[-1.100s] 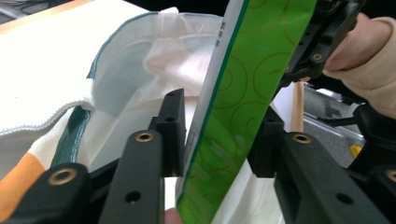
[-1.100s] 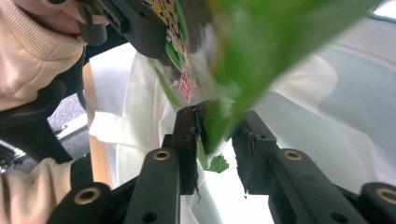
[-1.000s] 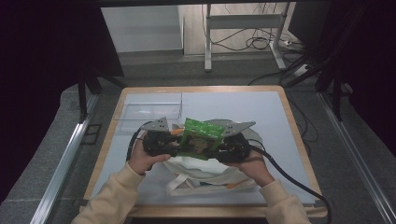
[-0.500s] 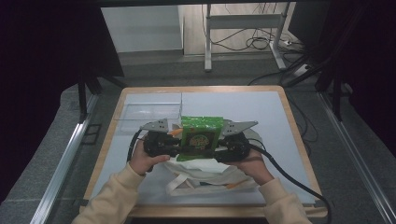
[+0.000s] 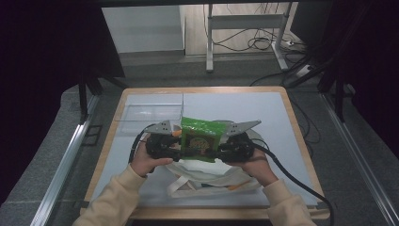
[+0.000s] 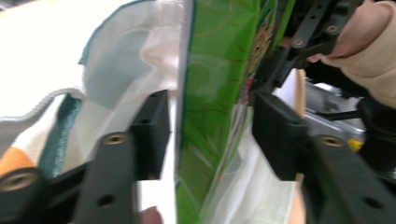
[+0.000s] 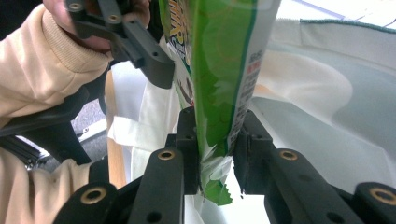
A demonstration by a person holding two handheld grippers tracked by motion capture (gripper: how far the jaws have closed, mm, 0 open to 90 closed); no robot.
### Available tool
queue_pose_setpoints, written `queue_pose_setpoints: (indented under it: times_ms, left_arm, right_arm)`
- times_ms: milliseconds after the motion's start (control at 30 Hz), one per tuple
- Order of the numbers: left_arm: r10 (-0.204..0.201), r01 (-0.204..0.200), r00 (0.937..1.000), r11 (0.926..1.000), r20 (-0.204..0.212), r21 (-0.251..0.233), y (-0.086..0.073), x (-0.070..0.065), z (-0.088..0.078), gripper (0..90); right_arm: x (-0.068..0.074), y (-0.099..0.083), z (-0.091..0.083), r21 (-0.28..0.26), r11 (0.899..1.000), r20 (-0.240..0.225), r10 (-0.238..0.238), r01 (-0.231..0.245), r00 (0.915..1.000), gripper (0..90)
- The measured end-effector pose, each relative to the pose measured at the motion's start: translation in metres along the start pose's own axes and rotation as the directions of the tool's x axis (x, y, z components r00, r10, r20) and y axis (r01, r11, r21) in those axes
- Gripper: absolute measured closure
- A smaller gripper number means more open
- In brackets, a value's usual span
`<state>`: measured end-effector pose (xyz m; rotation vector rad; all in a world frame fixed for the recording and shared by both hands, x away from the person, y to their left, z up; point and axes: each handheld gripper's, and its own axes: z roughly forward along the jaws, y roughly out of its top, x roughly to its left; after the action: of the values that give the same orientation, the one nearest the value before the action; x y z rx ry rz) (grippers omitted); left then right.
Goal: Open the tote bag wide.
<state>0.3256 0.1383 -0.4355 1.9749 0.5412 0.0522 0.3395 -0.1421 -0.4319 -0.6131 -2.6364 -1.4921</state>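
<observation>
We kept the right gripper (image 7: 217,154) clamped on the green snack bag (image 5: 201,140) above the tote bag (image 5: 207,176), while the left gripper (image 6: 208,135), jaws just opening, straddled it loosely.

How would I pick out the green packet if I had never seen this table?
Start at the wooden-edged table and look near its front, above the cream cloth bag. The green packet hangs between two black grippers. Nothing else there is bright green and glossy, with printing on it.

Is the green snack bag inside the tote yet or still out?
Out. The green snack bag stands on edge above the cloth tote, pinched by the right gripper; the left gripper jaws stand apart from it.
</observation>
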Motion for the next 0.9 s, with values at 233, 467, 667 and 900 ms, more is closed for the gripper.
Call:
queue_pose_setpoints:
  times_ms: [233,467,667,900]
  left_arm:
    - [0.01,-0.011,0.999,0.9995,-0.045,-0.028,0.006,0.003,-0.014,34.9]
    - [0.025,-0.028,0.9961,0.9992,-0.084,-0.027,0.014,0.006,-0.024,34.3]
    - [0.051,-0.051,0.9944,0.9987,-0.093,0.004,0.021,0.01,-0.025,34.4]
    - [0.069,-0.065,0.9961,0.9953,-0.054,0.071,0.029,0.017,-0.017,34.0]
  right_arm:
    - [-0.001,0.001,-0.008,0.05,0.998,0.042,-0.032,0.03,0.9986,73.8]
    - [-0.005,-0.001,-0.004,0.153,0.987,0.079,-0.057,0.044,0.9952,73.8]
    - [-0.009,-0.003,-0.001,0.239,0.97,0.092,-0.064,0.041,0.9937,73.8]
    - [-0.012,-0.003,0.006,0.308,0.95,0.09,-0.085,0.054,0.9923,73.8]
